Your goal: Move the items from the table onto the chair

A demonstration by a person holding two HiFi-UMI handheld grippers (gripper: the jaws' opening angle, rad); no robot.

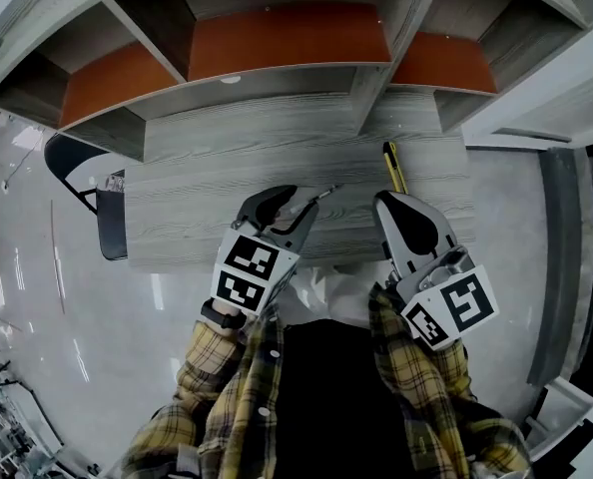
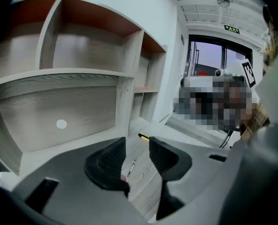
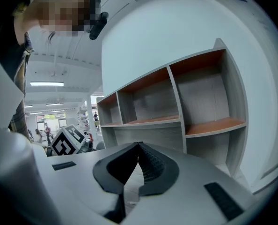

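A thin silver pen point(image 1: 321, 196) lies on the grey wooden table point(image 1: 207, 183). My left gripper point(image 1: 282, 208) is low over the table with its jaws apart. In the left gripper view the pen point(image 2: 131, 167) runs along the gap between the pads of the left gripper point(image 2: 136, 156), and neither pad presses on it. A yellow and black tool point(image 1: 394, 168) lies further right near the shelf foot; the same tool point(image 2: 143, 137) shows beyond the left jaws. My right gripper point(image 1: 391, 203) hovers just in front of it, shut and empty; it point(image 3: 139, 147) looks toward the shelves.
A shelf unit point(image 1: 277, 38) with orange-backed compartments stands along the table's far side. A black chair point(image 1: 82, 173) stands off the table's left end, with a small pale thing point(image 1: 112, 182) on it. The shiny floor lies to the left and right.
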